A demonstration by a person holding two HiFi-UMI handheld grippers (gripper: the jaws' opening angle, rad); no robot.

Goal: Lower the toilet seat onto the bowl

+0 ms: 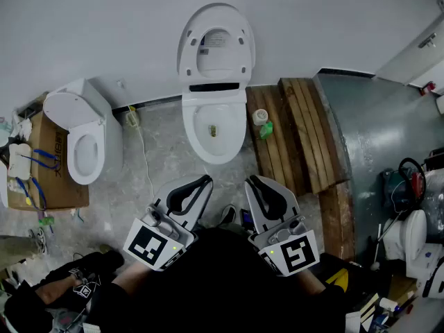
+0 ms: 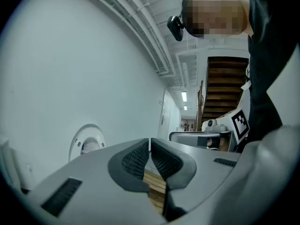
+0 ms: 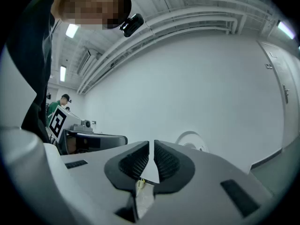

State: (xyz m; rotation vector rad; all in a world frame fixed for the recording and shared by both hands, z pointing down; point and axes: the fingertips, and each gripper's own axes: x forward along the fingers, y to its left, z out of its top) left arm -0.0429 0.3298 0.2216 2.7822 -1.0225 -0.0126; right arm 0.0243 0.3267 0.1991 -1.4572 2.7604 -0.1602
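A bare white wall (image 1: 104, 26) and a mottled grey floor (image 1: 149, 158) set the stage, with a second toilet (image 1: 83, 141) by a cardboard box (image 1: 52, 165) off to the left and a wooden pallet (image 1: 298, 134) with a green bottle (image 1: 264, 126) on the right. Dead centre is the job: the toilet seat (image 1: 216, 47) stands raised, tipped back against the wall, its long axis running up from the hinge line at the back of the bowl (image 1: 214, 127), which lies open below it. Both tools wait low in the head view, well short of the bowl's front rim. The left hand-held gripper (image 1: 205, 180) has its jaws pressed together with nothing between them, and the right hand-held gripper (image 1: 252, 180) is likewise closed and empty. Both are held level, noses angled slightly inward toward the toilet straight ahead. The seat lies ahead of and above both tips, beyond the whole length of the bowl. The left tip sits closer to the bowl's centreline, so it looks marginally better placed. Either way, the coming move calls for a reach forward over the bowl to the seat's top edge, then drawing it down toward the person.
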